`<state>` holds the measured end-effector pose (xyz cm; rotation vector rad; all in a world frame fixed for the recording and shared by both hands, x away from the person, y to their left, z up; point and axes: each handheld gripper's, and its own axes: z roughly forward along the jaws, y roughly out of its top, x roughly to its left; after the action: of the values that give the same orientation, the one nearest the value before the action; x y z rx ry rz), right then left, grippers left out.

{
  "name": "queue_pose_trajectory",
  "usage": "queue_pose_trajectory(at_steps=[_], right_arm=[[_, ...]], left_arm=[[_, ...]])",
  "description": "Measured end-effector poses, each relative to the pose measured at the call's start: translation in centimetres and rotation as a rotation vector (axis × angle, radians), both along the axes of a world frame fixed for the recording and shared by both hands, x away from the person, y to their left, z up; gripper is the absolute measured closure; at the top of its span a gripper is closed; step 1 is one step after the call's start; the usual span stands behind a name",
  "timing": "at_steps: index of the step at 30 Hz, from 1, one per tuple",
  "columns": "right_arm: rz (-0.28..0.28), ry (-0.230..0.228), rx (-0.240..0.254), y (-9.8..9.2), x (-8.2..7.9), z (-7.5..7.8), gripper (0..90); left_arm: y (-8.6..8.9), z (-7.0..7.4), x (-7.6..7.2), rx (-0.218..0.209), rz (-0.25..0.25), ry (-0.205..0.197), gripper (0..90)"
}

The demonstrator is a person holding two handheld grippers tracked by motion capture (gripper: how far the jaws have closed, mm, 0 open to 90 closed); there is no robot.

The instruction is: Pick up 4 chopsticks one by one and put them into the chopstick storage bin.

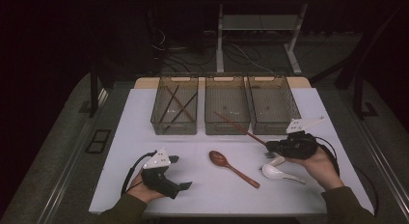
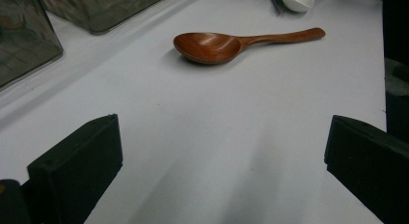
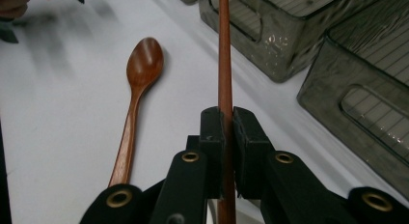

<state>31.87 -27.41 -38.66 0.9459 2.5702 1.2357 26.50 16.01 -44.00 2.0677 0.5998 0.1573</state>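
Dim lab or test room, white table (image 1: 144, 113), loose floor cables (image 1: 241, 55), metal desk frame (image 1: 260, 26)

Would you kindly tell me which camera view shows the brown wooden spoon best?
The left gripper view: the brown wooden spoon lies whole and close, bowl facing up. The high view shows it small; the right gripper view loses its handle end behind the jaws.

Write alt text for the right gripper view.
The right gripper has its two black jaws shut on a long reddish-brown chopstick that runs straight up the picture. A wooden spoon lies on the white table to its left, and grey mesh baskets stand to its right.
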Motion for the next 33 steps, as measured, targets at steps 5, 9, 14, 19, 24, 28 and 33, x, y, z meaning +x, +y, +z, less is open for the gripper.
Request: queue_pose_trajectory(at_steps=[5, 9, 14, 19, 24, 28, 33], right_arm=[[-0.014, -0.003, 0.016, 1.1, 0.7, 0.4, 83.6], [-0.017, -0.001, 0.019, 2.1, 1.2, 0.6, 83.6], [-0.018, -0.005, 0.021, 3.2, 1.8, 1.0, 83.6], [-0.022, -0.003, 0.034, 4.5, 2.4, 1.3, 83.6], [-0.018, -0.007, 0.029, 6.1, 3.1, 1.6, 83.6], [-0.029, -0.007, 0.026, 7.2, 3.9, 1.7, 83.6], [-0.048, 0.012, 0.03, 9.0, 5.0, 1.4, 83.6]], left_arm=[[-0.1, 0.0, -0.1, -0.005, 0.003, -0.002, 0.0], [0.0, 0.0, 0.0, 0.001, 0.003, 0.0, 0.0], [0.0, 0.0, 0.0, -0.006, 0.003, 0.002, 0.0], [-0.1, 0.0, -0.1, -0.012, 0.006, 0.0, 0.0], [0.0, 0.0, -0.1, -0.014, 0.008, 0.002, 0.0], [0.0, 0.0, 0.0, -0.013, 0.007, 0.003, 0.0], [0.0, 0.0, -0.1, -0.012, 0.008, 0.002, 0.0]])
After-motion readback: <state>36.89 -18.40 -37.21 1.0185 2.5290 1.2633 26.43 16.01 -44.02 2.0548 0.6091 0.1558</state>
